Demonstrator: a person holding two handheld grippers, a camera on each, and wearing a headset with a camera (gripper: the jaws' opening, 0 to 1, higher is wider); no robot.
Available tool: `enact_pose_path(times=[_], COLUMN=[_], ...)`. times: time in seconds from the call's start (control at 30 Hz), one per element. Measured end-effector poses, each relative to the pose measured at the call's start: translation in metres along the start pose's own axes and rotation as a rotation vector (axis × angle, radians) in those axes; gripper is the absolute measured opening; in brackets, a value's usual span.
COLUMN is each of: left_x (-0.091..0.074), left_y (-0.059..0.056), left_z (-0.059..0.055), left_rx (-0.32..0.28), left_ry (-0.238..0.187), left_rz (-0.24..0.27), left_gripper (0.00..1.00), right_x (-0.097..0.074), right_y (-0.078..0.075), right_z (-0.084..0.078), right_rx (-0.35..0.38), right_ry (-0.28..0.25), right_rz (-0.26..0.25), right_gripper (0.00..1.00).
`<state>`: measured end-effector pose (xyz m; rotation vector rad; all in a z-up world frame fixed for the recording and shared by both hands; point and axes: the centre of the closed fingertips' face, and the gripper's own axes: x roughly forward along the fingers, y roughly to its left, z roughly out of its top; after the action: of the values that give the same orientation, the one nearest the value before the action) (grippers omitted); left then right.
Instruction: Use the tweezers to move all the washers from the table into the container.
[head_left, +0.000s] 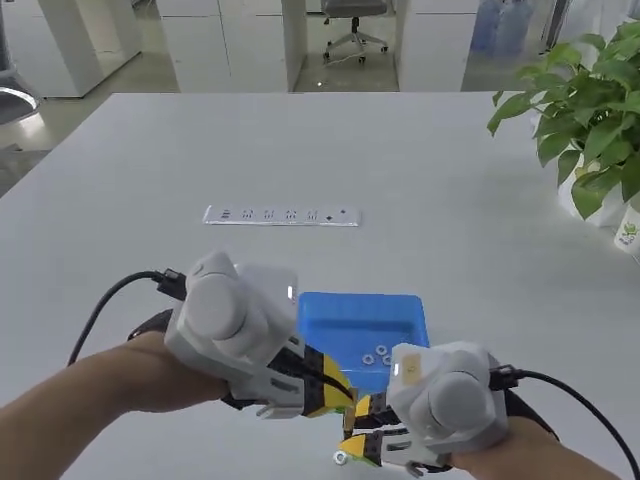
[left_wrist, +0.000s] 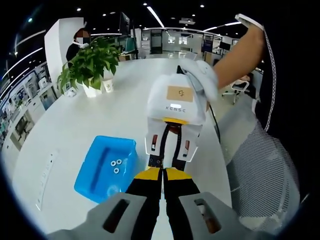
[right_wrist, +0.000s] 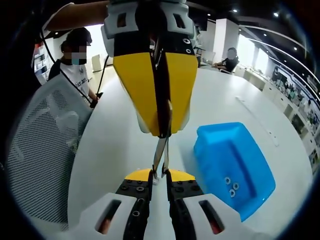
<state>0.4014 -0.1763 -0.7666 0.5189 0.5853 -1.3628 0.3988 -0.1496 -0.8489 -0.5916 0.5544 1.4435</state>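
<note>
Head view: shows three washers (head_left: 378, 355) in the container (head_left: 360, 298), one washer (head_left: 341, 458) loose on the table (head_left: 300, 150) beside the right gripper (head_left: 362, 440). Left gripper view: shows the left gripper (left_wrist: 162, 175) clamped shut (tweezers hard to make out). Right gripper view: shows the tweezers (right_wrist: 161, 145) pinched from both ends, left jaws above, right jaws closed below. Reads as a regrip; next calls for one steady hold, tips aimed at the loose washer.

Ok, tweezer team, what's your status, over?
Left gripper and right gripper both shut on the tweezers. Three washers in the container, one washer on the table. Nothing in the way.
</note>
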Motion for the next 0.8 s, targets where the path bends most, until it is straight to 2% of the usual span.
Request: enact_pose_path(times=[0.37,0.8], left_x=[0.003,0.008], left_y=[-0.008,-0.009], left_z=[-0.008,-0.015], left_rx=[-0.005,0.010], left_ry=[-0.004,0.017], left_rz=[-0.005,-0.006], left_gripper=[0.04,0.04], right_x=[0.009,0.010], right_y=[0.009,0.010], right_z=[-0.003,-0.011], right_rx=[-0.007,-0.007], right_ry=[0.007,0.028], right_rz=[0.013,0.015], right_gripper=[0.14,0.13])
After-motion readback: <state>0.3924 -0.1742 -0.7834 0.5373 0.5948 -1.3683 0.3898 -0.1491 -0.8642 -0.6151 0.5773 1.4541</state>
